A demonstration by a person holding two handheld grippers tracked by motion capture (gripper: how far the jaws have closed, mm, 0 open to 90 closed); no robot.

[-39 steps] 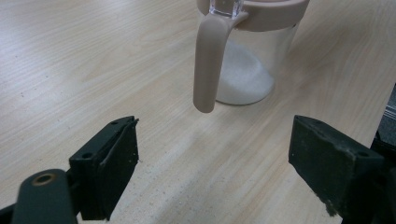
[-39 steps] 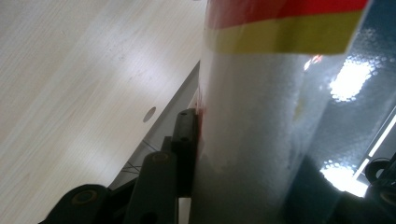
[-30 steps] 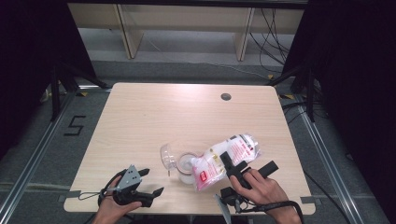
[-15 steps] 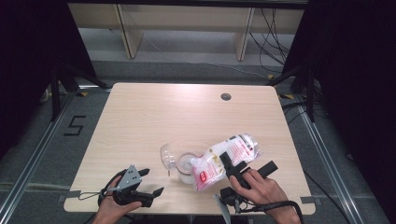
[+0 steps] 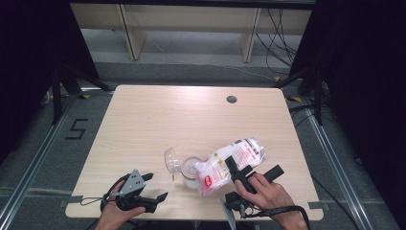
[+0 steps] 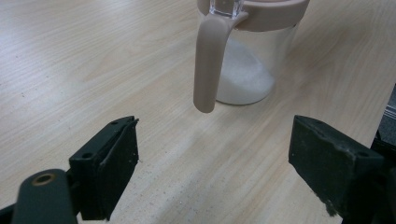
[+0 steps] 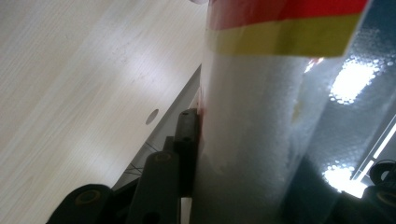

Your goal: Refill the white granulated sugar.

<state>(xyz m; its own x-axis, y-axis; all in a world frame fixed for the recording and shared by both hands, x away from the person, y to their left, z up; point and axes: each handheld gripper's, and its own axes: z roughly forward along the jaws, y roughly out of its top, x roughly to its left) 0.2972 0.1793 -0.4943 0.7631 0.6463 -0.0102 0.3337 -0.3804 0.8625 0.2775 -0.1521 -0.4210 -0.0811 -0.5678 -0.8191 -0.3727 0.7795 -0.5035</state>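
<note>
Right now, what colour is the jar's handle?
Pale pink, like its lid; the handle shows best in the left gripper view.

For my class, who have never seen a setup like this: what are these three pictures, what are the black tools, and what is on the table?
A person sits at a wooden table holding a hand-held gripper in each hand. One picture looks down from above; the other two come from cameras riding on the grippers. The right gripper is shut on a plastic bag of white grains, tipped toward a clear jar with a pink rim and handle, already holding some white grains. The left gripper rests near the table's front edge with its jaws open, holding nothing.
</note>
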